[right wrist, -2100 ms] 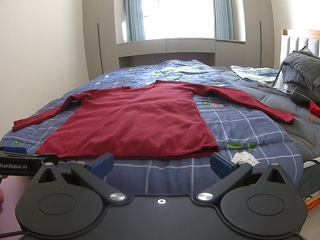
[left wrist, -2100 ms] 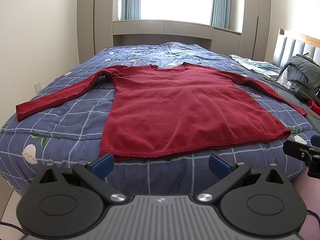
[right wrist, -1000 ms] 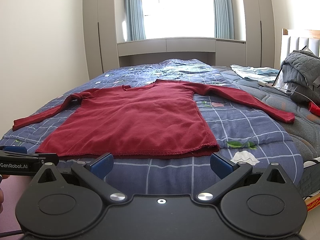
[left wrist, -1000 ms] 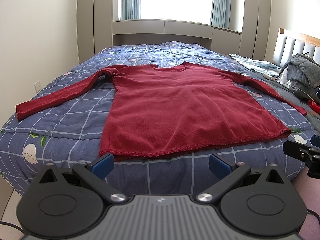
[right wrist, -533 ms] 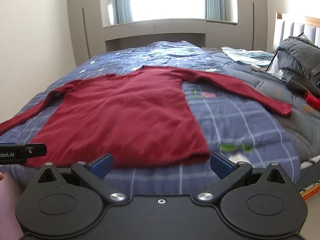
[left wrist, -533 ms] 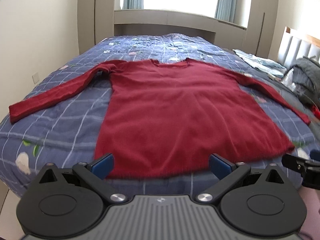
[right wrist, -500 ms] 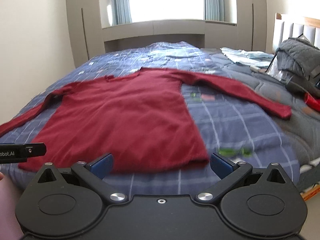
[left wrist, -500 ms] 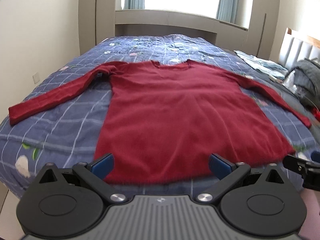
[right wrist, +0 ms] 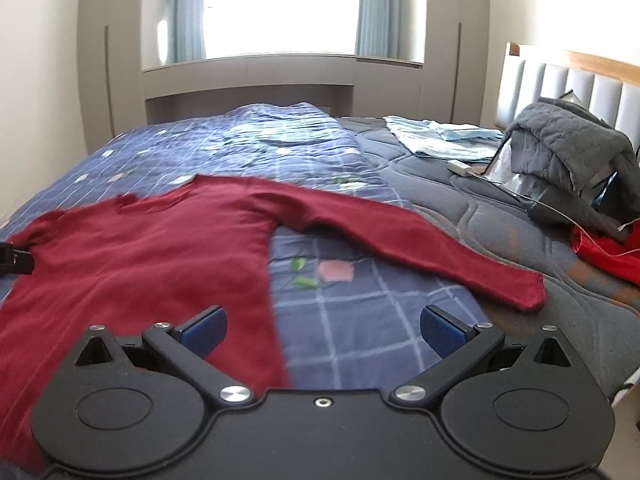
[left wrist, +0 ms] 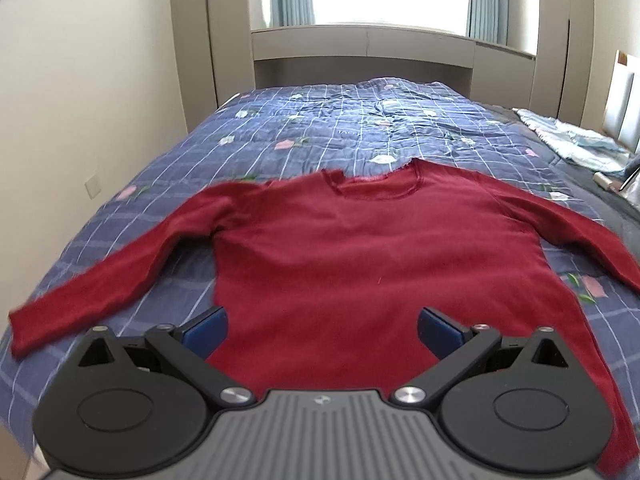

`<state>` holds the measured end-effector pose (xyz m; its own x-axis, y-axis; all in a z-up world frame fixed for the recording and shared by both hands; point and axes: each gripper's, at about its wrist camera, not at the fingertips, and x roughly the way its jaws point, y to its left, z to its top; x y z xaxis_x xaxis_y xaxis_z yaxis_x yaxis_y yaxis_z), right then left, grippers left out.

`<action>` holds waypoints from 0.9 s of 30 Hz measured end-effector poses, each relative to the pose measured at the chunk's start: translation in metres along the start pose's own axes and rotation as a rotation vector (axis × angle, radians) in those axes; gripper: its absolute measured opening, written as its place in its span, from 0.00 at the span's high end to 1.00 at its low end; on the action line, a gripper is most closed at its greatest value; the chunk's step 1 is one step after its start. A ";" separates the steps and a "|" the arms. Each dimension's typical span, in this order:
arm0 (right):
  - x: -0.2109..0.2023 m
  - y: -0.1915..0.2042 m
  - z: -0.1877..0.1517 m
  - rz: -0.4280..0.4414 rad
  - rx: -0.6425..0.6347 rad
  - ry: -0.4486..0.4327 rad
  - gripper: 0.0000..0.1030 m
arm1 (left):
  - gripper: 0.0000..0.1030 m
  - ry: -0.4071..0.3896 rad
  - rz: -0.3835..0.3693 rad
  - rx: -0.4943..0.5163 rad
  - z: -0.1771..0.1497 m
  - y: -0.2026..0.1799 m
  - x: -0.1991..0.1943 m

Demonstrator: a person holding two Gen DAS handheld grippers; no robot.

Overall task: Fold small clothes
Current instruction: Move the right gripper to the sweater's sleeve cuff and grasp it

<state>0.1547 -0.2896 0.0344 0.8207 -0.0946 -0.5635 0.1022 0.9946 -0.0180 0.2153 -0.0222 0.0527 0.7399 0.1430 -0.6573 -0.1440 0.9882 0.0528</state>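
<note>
Sweater: the red long-sleeved sweater point(left wrist: 372, 264) lies flat on the blue checked quilt point(left wrist: 320, 120), neckline toward the window point(right wrist: 280, 4), hem toward the grippers; its long axis runs from sleeve tip to sleeve tip.
Left gripper: the left gripper point(left wrist: 322, 330) is spread wide above the sweater body, holding nothing.
Right gripper: the right gripper point(right wrist: 323, 330) is spread wide over the sweater's side edge and the quilt, empty.
Around: a grey jacket point(right wrist: 576, 152) by the headboard point(right wrist: 568, 80), a white cable point(right wrist: 532, 196), and a light-blue cloth point(right wrist: 444, 140), all well apart from the sweater.

The red sweater point(left wrist: 360, 248) hem hides behind the left tongs point(left wrist: 322, 330).
</note>
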 end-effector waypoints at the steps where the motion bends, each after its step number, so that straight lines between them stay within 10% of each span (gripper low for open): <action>1: 0.009 -0.006 0.004 -0.002 0.011 -0.001 0.00 | 0.00 0.001 0.002 0.011 0.006 -0.007 0.008; 16: 0.099 -0.155 0.001 -0.111 0.335 -0.032 0.01 | 0.00 -0.020 -0.081 0.197 0.080 -0.155 0.145; 27: 0.116 -0.206 -0.025 -0.225 0.690 0.010 0.26 | 0.00 -0.008 -0.088 0.216 0.083 -0.188 0.218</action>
<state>0.2149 -0.5047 -0.0482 0.7335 -0.2901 -0.6147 0.6020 0.6972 0.3893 0.4582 -0.1723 -0.0383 0.7490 0.0550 -0.6603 0.0649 0.9857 0.1557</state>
